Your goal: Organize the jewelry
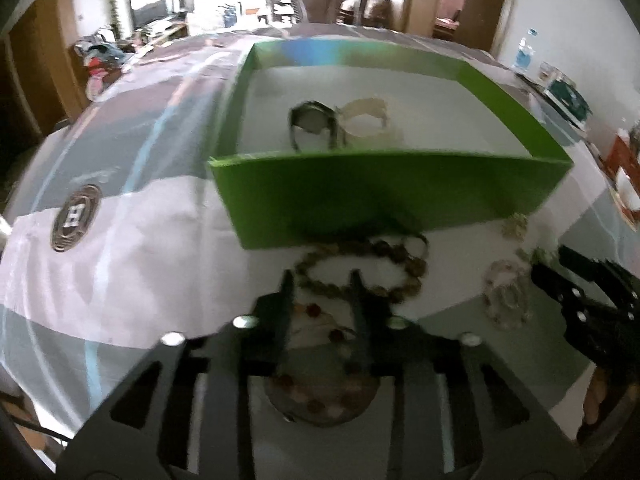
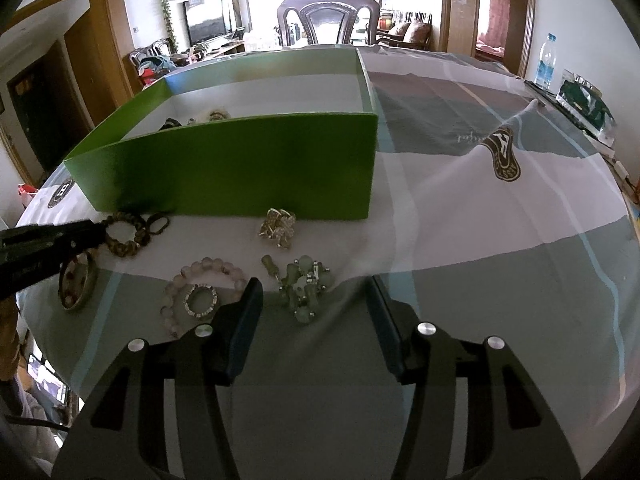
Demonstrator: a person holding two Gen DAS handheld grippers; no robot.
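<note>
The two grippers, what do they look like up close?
Both are matte black. The right gripper has flat, blocky fingers on slotted black arms with round silver bolt heads. The left gripper matches it, with thinner-looking fingers. No cables or sleeves are visible.

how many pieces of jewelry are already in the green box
2 show: a dark watch and a pale bracelet, side by side on the floor of the green box. Its near wall may hide more.
</note>
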